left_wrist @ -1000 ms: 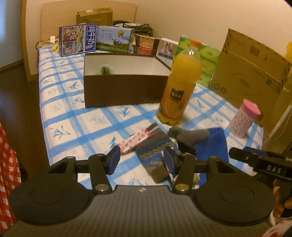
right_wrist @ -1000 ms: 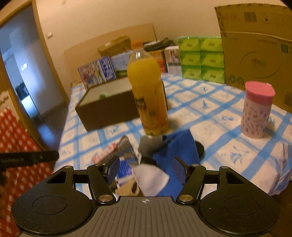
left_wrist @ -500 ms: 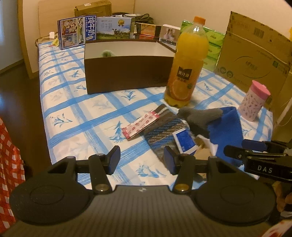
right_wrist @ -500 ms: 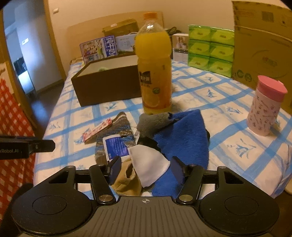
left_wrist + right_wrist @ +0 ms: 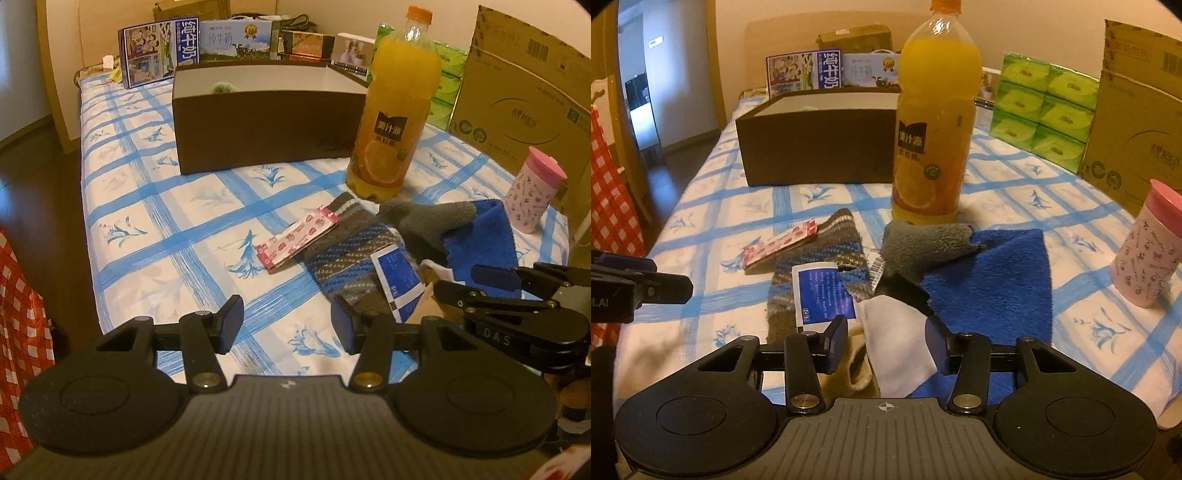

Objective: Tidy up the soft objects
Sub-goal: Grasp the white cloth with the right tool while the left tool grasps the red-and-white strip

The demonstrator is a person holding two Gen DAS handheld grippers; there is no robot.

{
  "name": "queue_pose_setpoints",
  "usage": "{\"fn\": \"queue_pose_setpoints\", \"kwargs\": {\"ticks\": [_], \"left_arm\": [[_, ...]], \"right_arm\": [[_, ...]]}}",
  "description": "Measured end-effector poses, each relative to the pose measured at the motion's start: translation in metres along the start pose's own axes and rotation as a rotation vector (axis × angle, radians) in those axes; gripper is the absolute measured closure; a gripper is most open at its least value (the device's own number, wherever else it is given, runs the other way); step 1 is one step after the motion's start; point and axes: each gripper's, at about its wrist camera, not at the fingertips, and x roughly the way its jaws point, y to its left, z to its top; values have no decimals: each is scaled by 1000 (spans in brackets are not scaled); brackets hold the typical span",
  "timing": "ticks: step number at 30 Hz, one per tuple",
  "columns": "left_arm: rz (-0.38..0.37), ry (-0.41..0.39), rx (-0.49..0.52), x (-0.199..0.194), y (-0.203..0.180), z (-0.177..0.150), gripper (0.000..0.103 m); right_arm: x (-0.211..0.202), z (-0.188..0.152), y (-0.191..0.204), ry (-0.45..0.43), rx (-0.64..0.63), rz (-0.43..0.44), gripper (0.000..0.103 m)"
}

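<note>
A pile of soft things lies near the table's front edge: a blue fluffy towel, a grey fuzzy sock, a striped knit sock, a white sock and a beige sock. My right gripper is low over the pile with its jaws closing. The white sock lies between them, and the pads do not press on it. My left gripper is open over bare tablecloth, left of the striped knit sock. A brown open box stands behind with something green inside.
An orange juice bottle stands right behind the pile. A pink cup is at the right. A blue sachet and a red-white packet lie on the striped sock. Green tissue packs, a cardboard box and cartons line the back.
Both grippers have sunk toward the table. The right one has come closer to the pile and its jaws have narrowed around the white sock. The left jaws keep the same gap.
</note>
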Motion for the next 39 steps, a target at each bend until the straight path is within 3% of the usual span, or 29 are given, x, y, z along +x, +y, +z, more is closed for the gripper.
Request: {"fn": "queue_pose_setpoints", "kwargs": {"ticks": [5, 8, 14, 18, 25, 39], "left_arm": [[4, 18, 1, 10, 0, -2, 54], [6, 27, 8, 15, -2, -3, 54], [6, 37, 18, 23, -4, -3, 54], [6, 34, 32, 26, -7, -3, 55], [13, 28, 47, 28, -7, -3, 55], [23, 3, 93, 33, -9, 0, 55]], "right_arm": [[13, -1, 0, 9, 2, -8, 58], [16, -2, -4, 10, 13, -10, 66], [11, -1, -14, -10, 51, 12, 100], [1, 2, -23, -26, 81, 50, 101], [-6, 4, -51, -2, 241, 119, 101], [-41, 26, -58, -135, 269, 173, 101]]}}
